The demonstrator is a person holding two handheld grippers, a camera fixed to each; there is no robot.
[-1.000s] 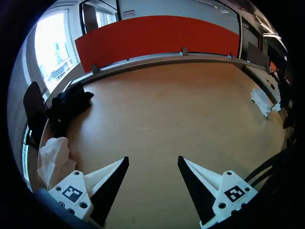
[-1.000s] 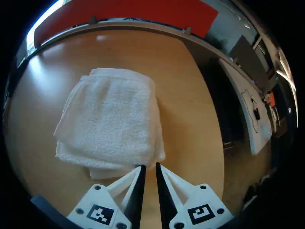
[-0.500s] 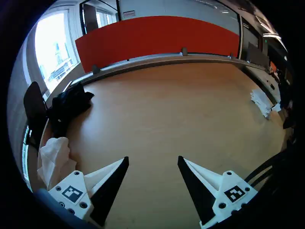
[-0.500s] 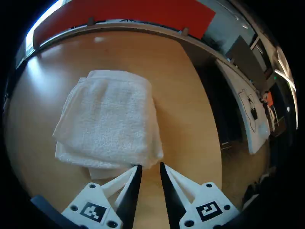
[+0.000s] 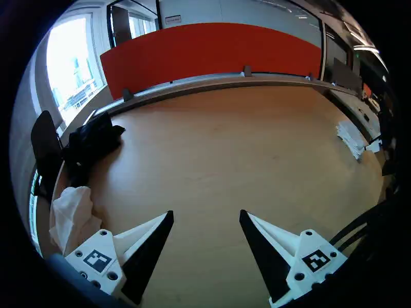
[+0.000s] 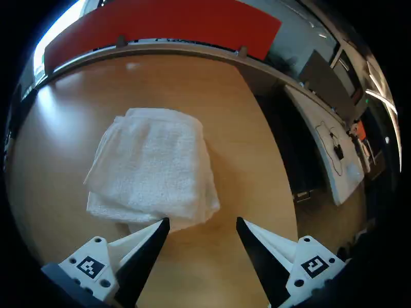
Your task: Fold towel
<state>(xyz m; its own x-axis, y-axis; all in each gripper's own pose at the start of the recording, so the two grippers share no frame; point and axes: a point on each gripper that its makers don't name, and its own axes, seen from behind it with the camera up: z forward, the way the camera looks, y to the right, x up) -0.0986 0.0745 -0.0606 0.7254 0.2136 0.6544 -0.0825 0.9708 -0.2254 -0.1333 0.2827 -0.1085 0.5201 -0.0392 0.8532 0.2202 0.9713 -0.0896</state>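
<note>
While my right tongs (image 6: 202, 220) hang open above the table (image 6: 246, 154), fingers spread wide with nothing between them, the towel (image 6: 151, 167) lies folded into a thick white pad just beyond them and to the left. Its near edge sits right by the tip of my left finger, though I cannot tell whether they touch. Stacked layers show at its near-left corner. My left tongs (image 5: 205, 212) are open as well, held over bare wood and gripping nothing. Along the far side of the table stands a red panel (image 5: 210, 49). At the left edge lies a black bag (image 5: 92, 141), with a crumpled white cloth (image 5: 72, 218) nearer me. A small white pile (image 5: 352, 138) sits at the far right edge.
</note>
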